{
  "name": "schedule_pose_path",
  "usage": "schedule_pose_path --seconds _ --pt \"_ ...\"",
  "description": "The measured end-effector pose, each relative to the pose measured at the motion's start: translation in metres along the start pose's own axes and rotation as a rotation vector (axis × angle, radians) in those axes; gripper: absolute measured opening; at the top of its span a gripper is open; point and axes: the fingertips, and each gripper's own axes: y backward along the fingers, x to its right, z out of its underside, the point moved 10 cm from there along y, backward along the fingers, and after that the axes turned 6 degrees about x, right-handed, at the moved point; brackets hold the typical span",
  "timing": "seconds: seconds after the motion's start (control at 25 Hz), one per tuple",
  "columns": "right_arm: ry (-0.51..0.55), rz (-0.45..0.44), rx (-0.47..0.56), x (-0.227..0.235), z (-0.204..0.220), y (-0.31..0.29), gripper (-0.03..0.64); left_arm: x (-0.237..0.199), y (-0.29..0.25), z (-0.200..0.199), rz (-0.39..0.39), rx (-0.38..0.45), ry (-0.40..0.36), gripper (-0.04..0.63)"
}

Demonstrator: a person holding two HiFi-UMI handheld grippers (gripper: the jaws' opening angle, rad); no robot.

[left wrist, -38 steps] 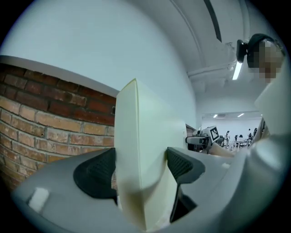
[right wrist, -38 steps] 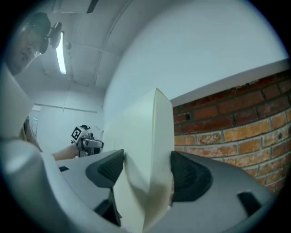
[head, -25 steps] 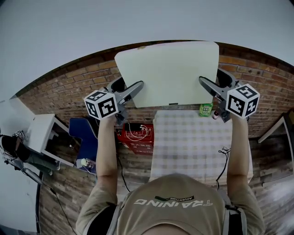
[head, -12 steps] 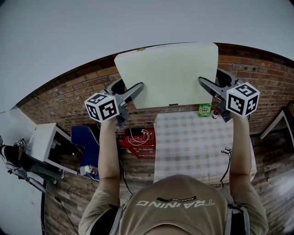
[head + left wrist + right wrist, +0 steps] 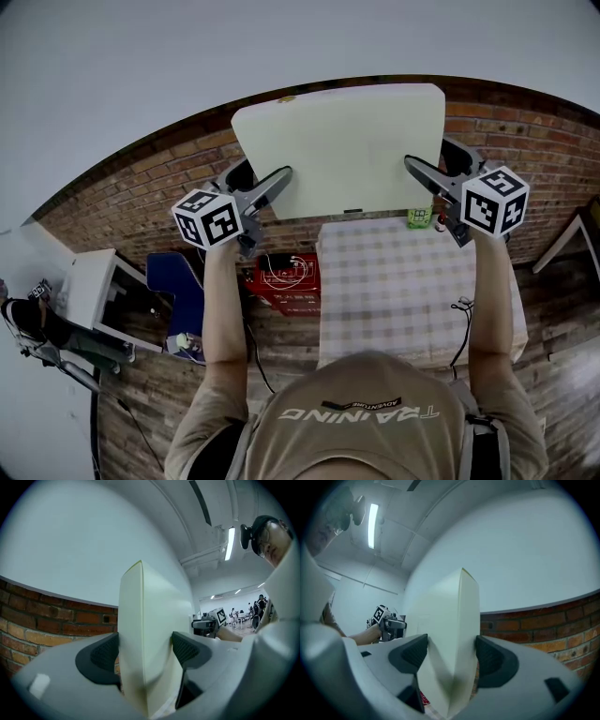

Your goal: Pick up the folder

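A pale cream folder [image 5: 342, 150] is held up flat in the air, above the far end of the checked table [image 5: 403, 291]. My left gripper [image 5: 281, 178] is shut on the folder's left edge [image 5: 140, 639]. My right gripper [image 5: 415, 169] is shut on its right edge [image 5: 457, 639]. In each gripper view the folder stands edge-on between the two dark pads [image 5: 101, 653], which press its sides. The other gripper shows in the distance past the folder in both gripper views.
A small green carton [image 5: 419, 217] and a little bottle [image 5: 439, 222] stand at the table's far edge, just under the folder. A red crate [image 5: 286, 277] sits on the brick floor left of the table. A blue chair [image 5: 183, 286] and white furniture [image 5: 98, 300] lie further left.
The folder and both grippers have stayed nearly where they were, rising a touch. The view has shifted slightly, so the table and floor things sit a little lower.
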Motion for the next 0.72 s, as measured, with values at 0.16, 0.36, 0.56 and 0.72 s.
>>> schedule_pose_path --seconds 0.16,0.36,0.56,0.72 --pt "-0.003 -0.006 0.0 -0.003 0.005 -0.003 0.292 -0.001 0.004 0.001 -0.002 0.002 -0.015 0.342" --pt "-0.004 -0.009 0.004 -0.005 0.005 -0.004 0.291 -0.003 0.007 -0.002 -0.002 0.007 -0.022 0.344" --pt "0.017 -0.013 -0.003 -0.011 0.003 -0.007 0.292 -0.005 0.013 0.0 -0.001 0.007 -0.017 0.344" --pt "0.023 -0.02 0.0 -0.01 0.0 -0.012 0.291 -0.007 0.015 -0.001 -0.011 0.021 -0.015 0.344"
